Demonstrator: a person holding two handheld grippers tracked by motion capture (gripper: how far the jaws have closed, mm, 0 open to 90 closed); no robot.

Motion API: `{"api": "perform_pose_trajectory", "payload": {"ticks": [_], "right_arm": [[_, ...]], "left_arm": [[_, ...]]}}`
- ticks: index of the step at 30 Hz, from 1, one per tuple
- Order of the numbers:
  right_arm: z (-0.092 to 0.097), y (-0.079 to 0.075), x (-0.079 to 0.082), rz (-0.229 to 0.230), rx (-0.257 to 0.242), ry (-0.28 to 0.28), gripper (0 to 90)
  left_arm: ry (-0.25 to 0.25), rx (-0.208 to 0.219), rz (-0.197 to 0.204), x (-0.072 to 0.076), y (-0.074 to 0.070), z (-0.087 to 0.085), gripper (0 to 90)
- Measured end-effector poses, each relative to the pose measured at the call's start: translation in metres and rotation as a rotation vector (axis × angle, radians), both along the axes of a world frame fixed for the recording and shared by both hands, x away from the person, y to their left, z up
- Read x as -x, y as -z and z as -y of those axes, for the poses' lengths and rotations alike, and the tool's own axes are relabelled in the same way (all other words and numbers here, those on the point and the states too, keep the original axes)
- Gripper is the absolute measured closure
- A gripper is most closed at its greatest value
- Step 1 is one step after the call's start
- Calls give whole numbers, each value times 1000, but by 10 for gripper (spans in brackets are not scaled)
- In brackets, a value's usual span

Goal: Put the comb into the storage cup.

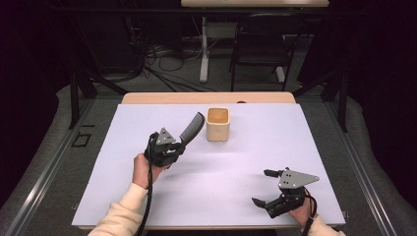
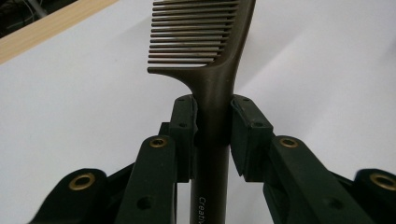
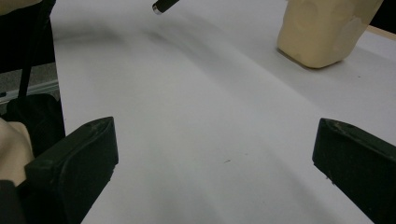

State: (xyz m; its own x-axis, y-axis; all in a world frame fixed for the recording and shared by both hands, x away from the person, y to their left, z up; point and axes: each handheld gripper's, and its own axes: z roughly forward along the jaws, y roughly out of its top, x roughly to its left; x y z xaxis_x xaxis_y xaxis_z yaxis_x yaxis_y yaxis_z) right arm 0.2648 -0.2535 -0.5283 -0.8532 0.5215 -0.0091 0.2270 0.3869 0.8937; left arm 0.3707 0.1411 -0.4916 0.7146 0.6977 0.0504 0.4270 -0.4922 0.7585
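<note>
From my left gripper view, the comb (image 2: 205, 42) runs off the top edge, its tooth tips cut away, and its handle lettering is cropped at the bottom. My right gripper view clips the beige cup (image 3: 322, 30) at the top.

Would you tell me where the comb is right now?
In the high view the comb is left of centre, clamped by its handle in the left gripper, teeth end raised toward the cup.

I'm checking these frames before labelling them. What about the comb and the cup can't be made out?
- Comb: left gripper view, top edge cuts off its tip; printing on the handle cut off by the bottom edge.
- Cup: high view, its inside too small and dim to tell contents; right gripper view, top edge cuts off its rim.
</note>
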Motion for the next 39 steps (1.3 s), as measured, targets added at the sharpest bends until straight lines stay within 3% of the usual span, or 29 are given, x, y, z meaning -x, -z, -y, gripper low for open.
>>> {"api": "perform_pose_trajectory", "payload": {"ticks": [17, 27, 39], "right_arm": [[-1, -1, 0, 6, -2, -2, 0], [-2, -1, 0, 0, -2, -5, 0], [-3, -1, -2, 0, -2, -6, 0]], "left_arm": [[18, 5, 35, -7, 0, 18, 719], [-2, 54, 68, -12, -11, 18, 720], [-1, 101, 79, -19, -21, 25, 719]]}}
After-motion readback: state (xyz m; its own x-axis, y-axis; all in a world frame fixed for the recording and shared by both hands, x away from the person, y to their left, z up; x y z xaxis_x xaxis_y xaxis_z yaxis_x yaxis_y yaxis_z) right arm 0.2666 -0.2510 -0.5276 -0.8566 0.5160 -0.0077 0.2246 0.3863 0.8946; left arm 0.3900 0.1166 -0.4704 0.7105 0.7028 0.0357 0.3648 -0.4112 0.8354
